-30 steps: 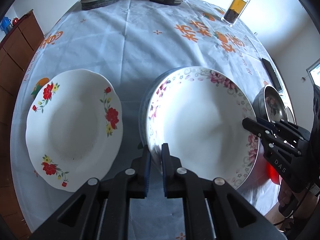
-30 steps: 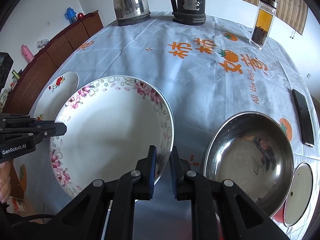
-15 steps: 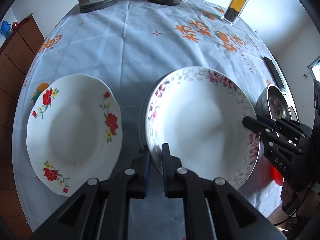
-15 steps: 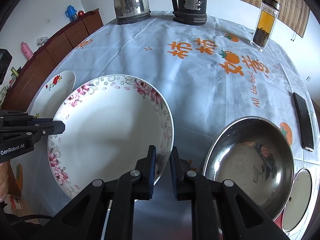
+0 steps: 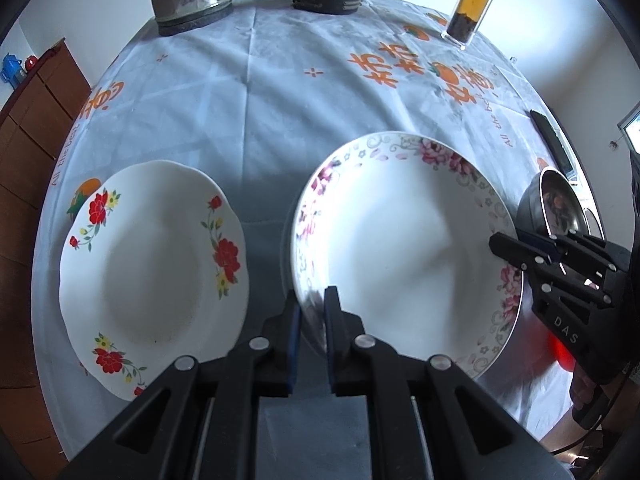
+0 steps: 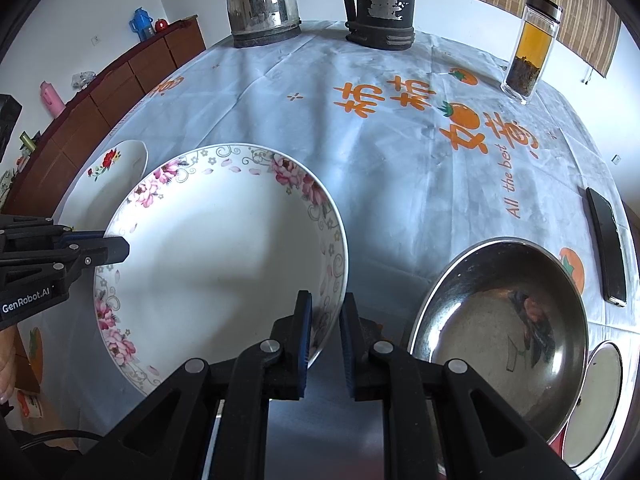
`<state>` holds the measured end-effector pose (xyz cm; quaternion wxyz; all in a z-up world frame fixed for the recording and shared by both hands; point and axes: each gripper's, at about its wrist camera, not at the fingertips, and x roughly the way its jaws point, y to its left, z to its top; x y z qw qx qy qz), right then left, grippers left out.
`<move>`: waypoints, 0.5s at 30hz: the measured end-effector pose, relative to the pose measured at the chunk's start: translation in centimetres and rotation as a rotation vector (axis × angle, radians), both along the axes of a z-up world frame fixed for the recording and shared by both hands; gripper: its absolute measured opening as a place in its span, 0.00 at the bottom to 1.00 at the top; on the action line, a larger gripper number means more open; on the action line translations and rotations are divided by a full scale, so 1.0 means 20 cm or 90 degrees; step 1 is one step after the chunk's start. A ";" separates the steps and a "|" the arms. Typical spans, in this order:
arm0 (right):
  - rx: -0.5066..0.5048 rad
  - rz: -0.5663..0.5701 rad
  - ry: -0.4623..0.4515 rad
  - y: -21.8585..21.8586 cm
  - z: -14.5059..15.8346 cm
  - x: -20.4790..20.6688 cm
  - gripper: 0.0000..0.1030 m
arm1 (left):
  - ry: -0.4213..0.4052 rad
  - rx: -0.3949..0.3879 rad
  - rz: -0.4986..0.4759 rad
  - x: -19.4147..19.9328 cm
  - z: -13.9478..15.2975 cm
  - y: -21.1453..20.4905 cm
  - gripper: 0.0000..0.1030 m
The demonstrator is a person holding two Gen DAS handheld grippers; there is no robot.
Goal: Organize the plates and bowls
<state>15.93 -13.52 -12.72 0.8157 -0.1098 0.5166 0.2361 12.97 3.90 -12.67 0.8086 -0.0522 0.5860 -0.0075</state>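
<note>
While clamped at opposite rims, pink-flowered plate [image 6: 224,256] face-up, near level.

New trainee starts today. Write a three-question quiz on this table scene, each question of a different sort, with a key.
1. True or false: both grippers are clamped on the rim of the pink-flowered plate.
2. Multiple choice: what lies on the right gripper's right side? A. red-flowered plate B. steel bowl C. kettle
3. Fill in: the glass jar stands at the far edge of the table, beside the black ____.

Key
1. True: the left gripper holds one side, the right gripper the opposite side.
2. B, the steel bowl; the red-flowered plate is on the other side.
3. jug.
</note>
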 end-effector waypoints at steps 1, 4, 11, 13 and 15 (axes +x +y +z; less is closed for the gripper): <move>-0.001 0.000 0.000 0.00 0.00 0.00 0.14 | -0.001 0.002 0.000 0.00 0.00 0.00 0.08; -0.004 0.001 -0.001 0.00 0.00 0.00 0.14 | -0.002 0.003 0.001 0.00 0.00 0.00 0.08; -0.008 0.002 -0.004 0.01 0.00 0.01 0.14 | -0.006 0.005 0.003 0.01 0.00 -0.01 0.08; -0.011 0.002 -0.006 0.01 -0.01 0.01 0.15 | -0.007 0.007 0.004 0.01 0.00 0.00 0.08; -0.014 0.004 -0.009 0.01 -0.01 0.00 0.15 | -0.009 0.008 0.004 0.01 0.00 0.00 0.08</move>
